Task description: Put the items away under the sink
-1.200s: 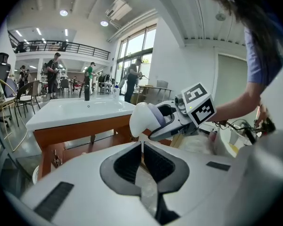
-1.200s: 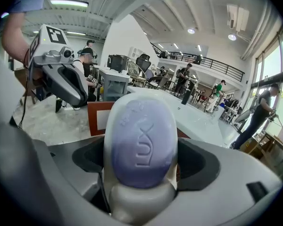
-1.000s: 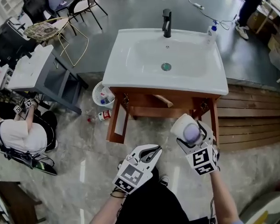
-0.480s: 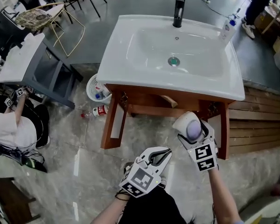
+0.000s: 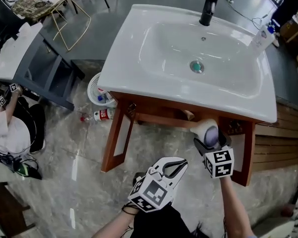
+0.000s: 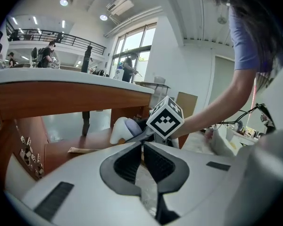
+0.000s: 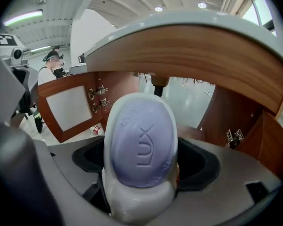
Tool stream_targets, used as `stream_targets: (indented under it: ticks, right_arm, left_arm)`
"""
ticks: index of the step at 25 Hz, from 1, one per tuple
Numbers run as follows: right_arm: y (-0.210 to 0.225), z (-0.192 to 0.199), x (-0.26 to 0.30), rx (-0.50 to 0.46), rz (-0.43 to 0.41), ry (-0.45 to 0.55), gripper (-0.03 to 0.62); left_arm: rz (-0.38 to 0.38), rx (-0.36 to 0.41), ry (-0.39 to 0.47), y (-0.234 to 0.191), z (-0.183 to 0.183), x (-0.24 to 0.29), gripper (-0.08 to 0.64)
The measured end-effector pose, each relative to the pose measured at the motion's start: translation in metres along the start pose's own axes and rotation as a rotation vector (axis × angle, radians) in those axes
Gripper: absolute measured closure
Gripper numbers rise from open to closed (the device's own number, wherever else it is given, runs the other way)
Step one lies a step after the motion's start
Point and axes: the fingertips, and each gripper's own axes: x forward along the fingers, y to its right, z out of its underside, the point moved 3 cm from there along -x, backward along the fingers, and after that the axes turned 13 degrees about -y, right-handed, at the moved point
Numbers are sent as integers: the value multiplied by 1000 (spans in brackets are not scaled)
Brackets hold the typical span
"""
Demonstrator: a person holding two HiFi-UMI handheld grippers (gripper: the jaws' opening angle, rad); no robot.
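Space is seen under the white sink (image 5: 139,76) in the head view: the wooden cabinet (image 5: 154,118) is open at the front, with one door (image 5: 120,139) swung out on the left. The right gripper (image 5: 211,142) is held just under the sink's front edge, clamped on one white soap dish (image 5: 201,129) with one purple soap bar (image 5: 210,136) in it. The left gripper (image 5: 175,167) is held lower, apart from the cabinet. In the left gripper view, its two jaws are seen pressed together with nothing between them, and the soap dish (image 6: 114,131) is seen at the mouth of the cabinet. In the right gripper view, the soap bar (image 7: 140,142) is seen lying in the soap dish (image 7: 137,204) between the jaws, smooth and rounded, with LUX pressed into it. The door (image 7: 68,108) is seen on the left and a wooden panel (image 7: 269,140) on the right, with free room between them.
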Motion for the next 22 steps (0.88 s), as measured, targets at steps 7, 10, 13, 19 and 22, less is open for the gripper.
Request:
stream_targets:
  ticks: [7, 10, 13, 19, 22]
  right_arm:
    - [22, 6, 58, -19, 49, -7, 155]
    - [33, 11, 78, -13, 61, -13, 155]
    - [41, 18, 95, 18, 61, -21, 155]
    - [56, 28, 119, -4, 88, -53, 155]
    - [65, 21, 128, -28, 104, -57, 155]
  left_arm:
    - [-6, 36, 17, -28, 21, 39, 549]
    - [-16, 36, 41, -40, 24, 52, 549]
    - [-17, 30, 60, -45, 27, 61, 549]
    - [6, 54, 55, -38, 40, 73, 549]
    - [6, 49, 47, -36, 48, 73, 549]
